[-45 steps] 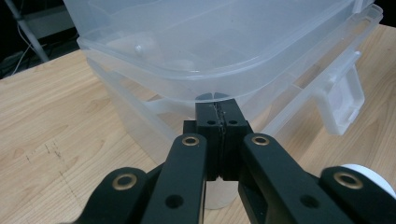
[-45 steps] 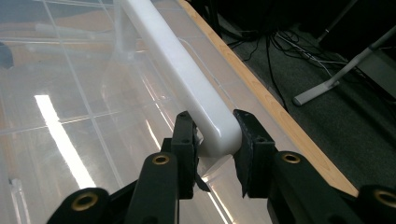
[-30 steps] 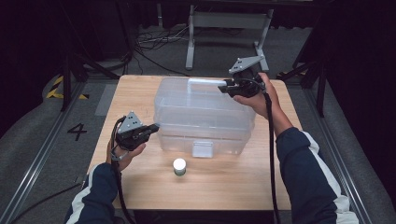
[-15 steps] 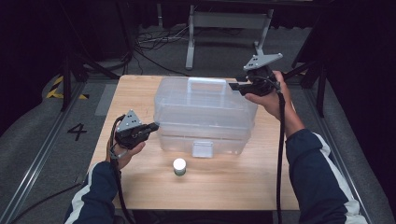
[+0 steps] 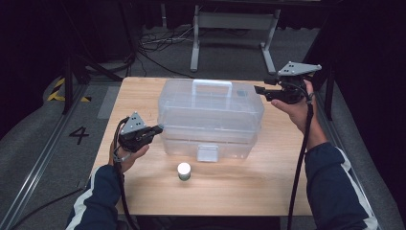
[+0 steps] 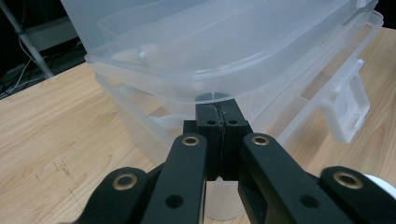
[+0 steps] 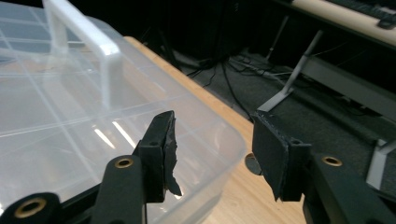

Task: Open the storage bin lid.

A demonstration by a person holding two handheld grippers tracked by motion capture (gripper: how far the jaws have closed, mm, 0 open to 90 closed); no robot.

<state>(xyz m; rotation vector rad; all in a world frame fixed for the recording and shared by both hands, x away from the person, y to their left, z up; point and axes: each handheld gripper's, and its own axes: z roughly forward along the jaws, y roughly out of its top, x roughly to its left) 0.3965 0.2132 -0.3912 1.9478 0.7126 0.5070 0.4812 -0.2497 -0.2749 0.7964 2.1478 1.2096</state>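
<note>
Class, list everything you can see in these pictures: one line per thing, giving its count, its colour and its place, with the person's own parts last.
Table: one, light wood, centre of the high view.
Storage box: one, clear plastic with a handle on its lid and a front latch, mid-table.
Small jar: one, white lid, on the table in front of the box.
Metal stand: one, grey, on the floor behind the table.
Cables: several, dark, on the floor behind the table.
Left gripper: one, black, jaws shut, tips at the box's left end.
Right gripper: one, black, jaws open and just widened, nothing between them, beside the box's far right corner.
Sleeves: two, dark blue.
</note>
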